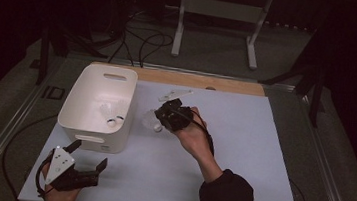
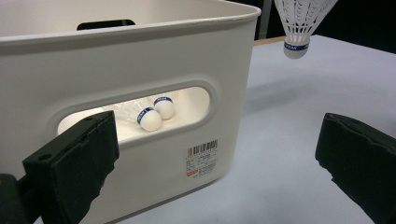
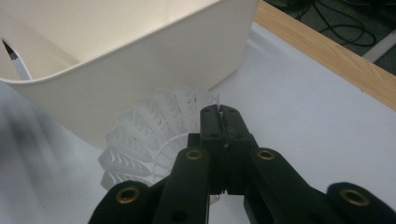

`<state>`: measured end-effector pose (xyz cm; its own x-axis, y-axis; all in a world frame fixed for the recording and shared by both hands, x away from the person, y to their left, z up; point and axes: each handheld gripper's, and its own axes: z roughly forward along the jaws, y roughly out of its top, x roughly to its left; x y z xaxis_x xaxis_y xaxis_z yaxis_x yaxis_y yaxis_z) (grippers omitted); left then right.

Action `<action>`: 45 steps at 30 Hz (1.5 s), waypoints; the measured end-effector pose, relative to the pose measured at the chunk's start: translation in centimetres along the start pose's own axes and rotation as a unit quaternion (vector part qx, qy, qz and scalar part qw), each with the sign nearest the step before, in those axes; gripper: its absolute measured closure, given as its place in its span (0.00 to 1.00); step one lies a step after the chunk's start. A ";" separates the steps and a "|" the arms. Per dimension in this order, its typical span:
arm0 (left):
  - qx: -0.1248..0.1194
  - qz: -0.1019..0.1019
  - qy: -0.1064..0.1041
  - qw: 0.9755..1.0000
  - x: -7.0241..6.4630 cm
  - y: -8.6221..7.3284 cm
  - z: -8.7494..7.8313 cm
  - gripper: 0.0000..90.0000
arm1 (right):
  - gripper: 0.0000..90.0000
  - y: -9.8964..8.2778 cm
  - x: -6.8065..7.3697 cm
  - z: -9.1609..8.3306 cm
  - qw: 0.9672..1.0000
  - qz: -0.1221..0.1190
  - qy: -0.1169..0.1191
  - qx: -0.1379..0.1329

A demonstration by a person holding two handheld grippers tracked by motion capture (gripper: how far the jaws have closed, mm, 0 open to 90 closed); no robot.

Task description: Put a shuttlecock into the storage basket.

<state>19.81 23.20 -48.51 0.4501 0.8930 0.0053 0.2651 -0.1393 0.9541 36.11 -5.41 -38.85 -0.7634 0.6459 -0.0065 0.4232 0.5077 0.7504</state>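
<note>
A white plastic shuttlecock [image 3: 149, 135] hangs just above the table, with my right gripper [image 3: 223, 116] shut on the rim of its skirt, right beside the white bin [image 3: 140, 60]. From above, that right gripper [image 1: 160, 118] holds the shuttlecock [image 1: 149, 121] off the bin's right wall [image 1: 125, 120]. My left gripper [image 1: 91, 154] stands open at the near left corner, its jaws wide apart facing the bin's front wall [image 2: 196, 56]. Through the handle slot lie two shuttlecocks [image 2: 150, 119] inside. The held shuttlecock [image 2: 299, 28] hangs cork down at the upper right.
The bin stands on a pale board [image 1: 241, 152] with a wooden strip [image 1: 203, 81] along its far edge. Cables [image 1: 142, 41] and a white stand [image 1: 221, 9] are on the floor beyond. The board's right half is bare.
</note>
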 end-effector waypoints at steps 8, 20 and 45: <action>0.000 0.000 0.000 1.000 0.0 0.0 0.0 0.00 | 0.99 0.3 0.0 -0.2 1.000 0.001 -0.001 -0.003; 0.001 0.001 0.000 1.000 0.0 0.0 0.0 0.00 | 0.99 0.6 0.0 -0.4 1.000 0.006 0.001 -0.013; 0.004 0.003 -0.001 1.000 0.0 0.0 0.0 0.00 | 0.99 1.4 -0.4 -0.8 0.999 0.020 -0.003 -0.035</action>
<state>19.83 23.21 -48.52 0.4528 0.8915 0.0110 0.2683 -0.1480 0.9519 36.60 -5.37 -37.28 -0.7435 0.6684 0.0208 0.4184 0.4406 0.7942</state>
